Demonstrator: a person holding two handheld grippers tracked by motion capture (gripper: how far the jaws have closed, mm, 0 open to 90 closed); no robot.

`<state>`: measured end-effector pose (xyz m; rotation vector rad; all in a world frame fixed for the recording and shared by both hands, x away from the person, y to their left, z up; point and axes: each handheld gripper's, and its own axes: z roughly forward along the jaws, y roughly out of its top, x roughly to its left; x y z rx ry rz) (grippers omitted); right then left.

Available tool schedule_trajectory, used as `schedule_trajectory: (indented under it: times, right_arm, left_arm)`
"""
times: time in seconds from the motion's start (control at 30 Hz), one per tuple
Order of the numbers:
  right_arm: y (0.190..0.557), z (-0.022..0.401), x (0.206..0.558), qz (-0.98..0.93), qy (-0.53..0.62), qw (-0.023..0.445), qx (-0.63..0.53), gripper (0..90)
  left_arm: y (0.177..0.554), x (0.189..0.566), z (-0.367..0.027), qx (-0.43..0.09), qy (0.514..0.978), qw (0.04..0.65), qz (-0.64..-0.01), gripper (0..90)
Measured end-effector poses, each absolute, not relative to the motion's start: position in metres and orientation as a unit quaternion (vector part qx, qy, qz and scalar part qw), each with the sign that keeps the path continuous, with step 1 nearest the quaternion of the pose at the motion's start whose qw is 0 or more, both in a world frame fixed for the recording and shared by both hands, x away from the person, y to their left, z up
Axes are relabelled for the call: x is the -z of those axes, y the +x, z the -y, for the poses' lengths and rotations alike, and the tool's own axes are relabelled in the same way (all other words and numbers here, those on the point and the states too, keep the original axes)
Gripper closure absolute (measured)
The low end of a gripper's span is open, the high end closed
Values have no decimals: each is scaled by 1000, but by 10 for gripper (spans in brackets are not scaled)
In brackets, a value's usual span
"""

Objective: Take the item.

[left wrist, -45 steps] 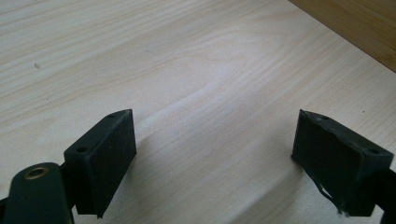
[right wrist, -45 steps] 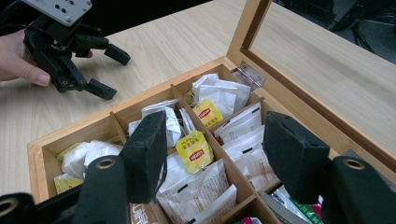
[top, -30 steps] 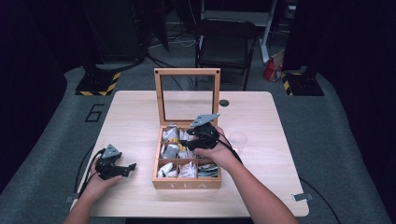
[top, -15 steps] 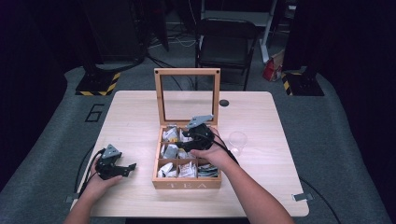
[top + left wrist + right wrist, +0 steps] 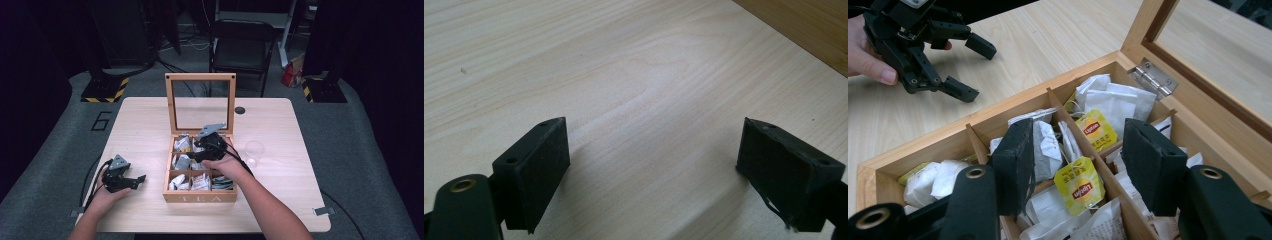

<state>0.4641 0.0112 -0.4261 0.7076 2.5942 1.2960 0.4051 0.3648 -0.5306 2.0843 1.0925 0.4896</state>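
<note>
Tongs first: our left tongs [image 5: 136, 180] lie on the pale wooden tabletop [image 5: 140, 130] beside the box, spread wide, nothing between them. Just right of them sits the light wooden compartmented tea box [image 5: 200, 197], glass lid [image 5: 200, 102] upright. Our right tongs [image 5: 1075, 165] hang over its middle compartments, parted around a yellow-tagged tea bag [image 5: 1079, 186], not pinching. Clear plastic cup [image 5: 254, 151] stands beyond, right of the box.
</note>
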Motion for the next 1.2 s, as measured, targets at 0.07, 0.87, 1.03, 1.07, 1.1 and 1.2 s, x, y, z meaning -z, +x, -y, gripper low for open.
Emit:
schedule_trajectory:
  times: [0.07,0.87,1.03,1.07,1.1,1.2]
  right_arm:
    - [465,-12,427,-867,238,75,-432,467]
    - [469,-25,438,-877,220,57,-424,613]
    - [470,-28,440,-881,216,50,-419,651]
    - [470,-29,441,-880,221,49,-418,653]
    - [470,-29,441,-880,221,49,-418,653]
    - [471,-29,442,-881,217,46,-418,670]
  left_arm:
    - [405,530,-365,-193,811,358,-421,131]
    - [405,531,-365,-190,809,361,-424,130]
    - [405,530,-365,-190,810,358,-423,131]
    - [405,531,-365,-191,809,360,-423,130]
    - [405,531,-365,-190,809,360,-423,130]
    - [405,531,-365,-190,809,361,-424,131]
